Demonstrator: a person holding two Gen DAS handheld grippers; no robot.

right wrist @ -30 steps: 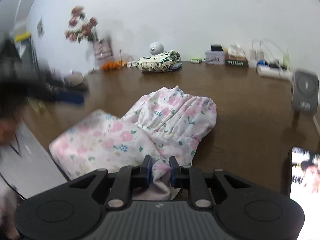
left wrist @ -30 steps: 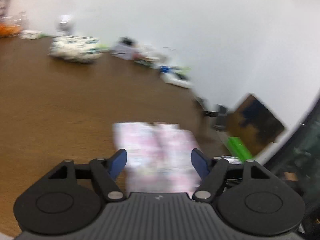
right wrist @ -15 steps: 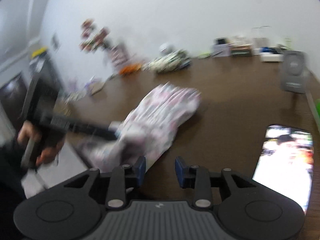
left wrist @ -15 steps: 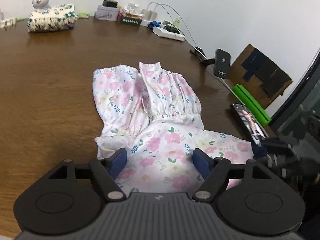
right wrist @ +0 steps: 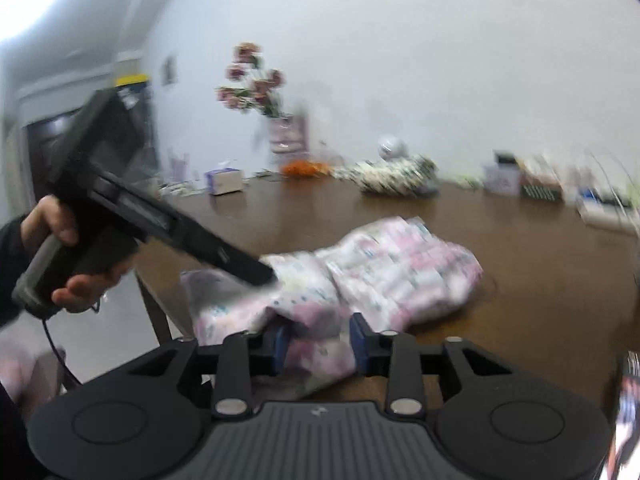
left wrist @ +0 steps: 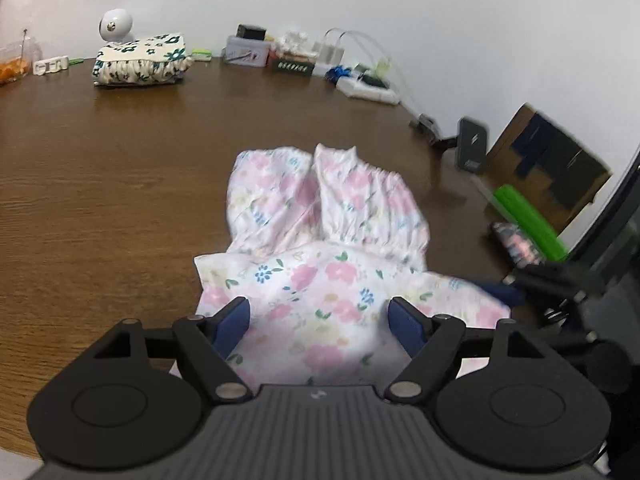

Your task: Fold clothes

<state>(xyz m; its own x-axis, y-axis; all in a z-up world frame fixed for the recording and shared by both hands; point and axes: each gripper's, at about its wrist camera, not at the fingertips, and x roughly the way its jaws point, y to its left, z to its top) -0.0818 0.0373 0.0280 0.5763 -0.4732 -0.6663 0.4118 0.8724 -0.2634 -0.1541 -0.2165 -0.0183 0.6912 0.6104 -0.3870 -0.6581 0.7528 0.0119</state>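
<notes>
A white garment with pink flowers (left wrist: 328, 216) lies crumpled on the brown table (left wrist: 100, 180), its gathered end toward the wall. My left gripper (left wrist: 318, 320) hovers open over the near part, its blue pads wide apart with cloth below them. In the right wrist view the garment (right wrist: 400, 264) looks blurred. The jaws of my right gripper (right wrist: 318, 340) are closing on a bunched fold at its near corner, and cloth fills the gap between the pads. The left gripper (right wrist: 264, 276), held by a hand (right wrist: 60, 224), reaches the garment from the left. The right gripper (left wrist: 516, 294) shows at the cloth's right edge.
A folded green-flowered cloth (left wrist: 140, 60) and a round white camera (left wrist: 116, 26) sit at the table's far side, with boxes and a power strip (left wrist: 368, 88). A phone stand (left wrist: 472, 144) and a lit phone (left wrist: 516, 242) are at the right edge. A vase of flowers (right wrist: 280, 136) is far left.
The right gripper let go of the bunched cloth, swung aside, and now has a fold between its pads again. The left gripper came down closer over the garment's near part.
</notes>
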